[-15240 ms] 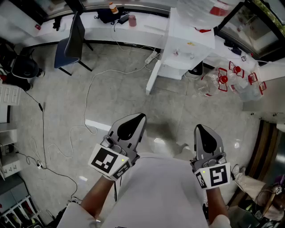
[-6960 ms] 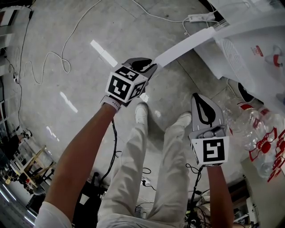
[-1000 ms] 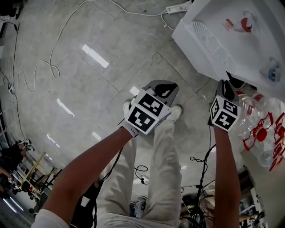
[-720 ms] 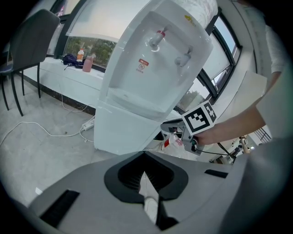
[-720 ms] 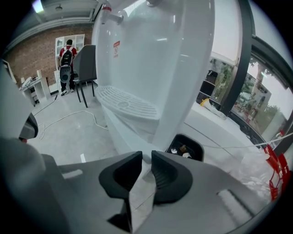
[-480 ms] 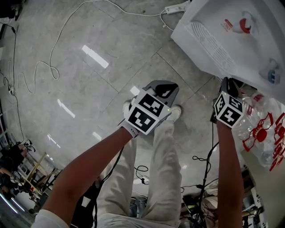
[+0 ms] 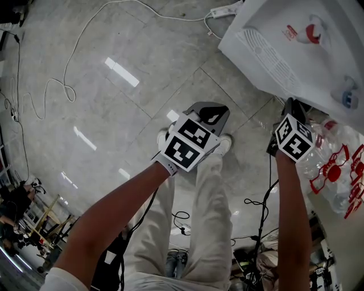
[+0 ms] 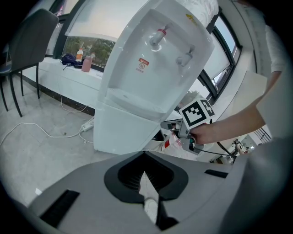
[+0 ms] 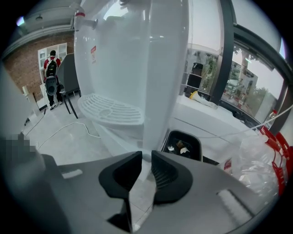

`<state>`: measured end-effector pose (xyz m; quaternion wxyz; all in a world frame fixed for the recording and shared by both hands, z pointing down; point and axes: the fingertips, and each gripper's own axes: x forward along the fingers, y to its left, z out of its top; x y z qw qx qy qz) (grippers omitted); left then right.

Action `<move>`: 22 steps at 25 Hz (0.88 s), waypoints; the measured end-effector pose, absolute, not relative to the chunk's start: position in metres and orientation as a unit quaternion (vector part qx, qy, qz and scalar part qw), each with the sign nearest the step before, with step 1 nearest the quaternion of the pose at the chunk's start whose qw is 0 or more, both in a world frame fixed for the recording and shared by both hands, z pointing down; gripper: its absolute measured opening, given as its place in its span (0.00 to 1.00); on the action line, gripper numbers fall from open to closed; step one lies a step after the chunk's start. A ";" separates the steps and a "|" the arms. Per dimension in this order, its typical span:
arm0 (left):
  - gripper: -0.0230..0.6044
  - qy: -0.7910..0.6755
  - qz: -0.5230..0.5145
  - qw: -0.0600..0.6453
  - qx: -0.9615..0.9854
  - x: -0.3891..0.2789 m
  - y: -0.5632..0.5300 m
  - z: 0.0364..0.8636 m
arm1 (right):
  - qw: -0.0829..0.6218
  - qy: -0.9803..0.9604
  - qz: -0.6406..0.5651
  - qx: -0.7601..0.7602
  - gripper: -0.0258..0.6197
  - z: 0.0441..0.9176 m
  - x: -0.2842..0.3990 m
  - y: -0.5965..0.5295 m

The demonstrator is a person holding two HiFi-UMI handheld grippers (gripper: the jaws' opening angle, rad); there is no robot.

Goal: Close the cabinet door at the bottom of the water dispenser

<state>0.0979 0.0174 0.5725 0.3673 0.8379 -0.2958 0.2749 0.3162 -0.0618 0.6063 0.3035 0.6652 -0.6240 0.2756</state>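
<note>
The white water dispenser (image 7: 296, 42) fills the upper right of the head view. In the left gripper view its bottom cabinet door (image 8: 121, 132) lies flush with the body, below the drip tray and taps. My left gripper (image 7: 211, 111) hangs over the floor a little left of the dispenser, jaws shut (image 8: 145, 159) on nothing. My right gripper (image 7: 293, 104) is at the dispenser's lower right corner. Its jaws (image 9: 146, 157) stand slightly apart, with the dispenser's white corner edge (image 9: 160, 77) just past the tips; contact cannot be told. The left gripper view also shows the right gripper (image 8: 177, 130).
A power strip (image 7: 224, 10) and white cable (image 7: 68, 85) lie on the grey floor. Clear plastic with red print (image 7: 335, 170) is piled right of the dispenser, beside a black bin (image 9: 183, 144). My shoes (image 7: 224, 145) are below the grippers. A chair (image 8: 27, 41) stands far left.
My right gripper has shifted a little to the right along the dispenser's corner and rolled. The left gripper and the dispenser have not moved.
</note>
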 end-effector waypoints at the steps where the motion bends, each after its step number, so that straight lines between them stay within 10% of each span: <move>1: 0.05 -0.296 0.275 0.367 0.838 0.098 0.017 0.572 | 0.297 -0.622 0.281 0.668 0.16 0.606 0.316 -0.062; 22: 0.05 -0.293 0.280 0.365 0.839 0.097 0.021 0.573 | 0.311 -0.577 0.307 0.690 0.23 0.625 0.326 -0.052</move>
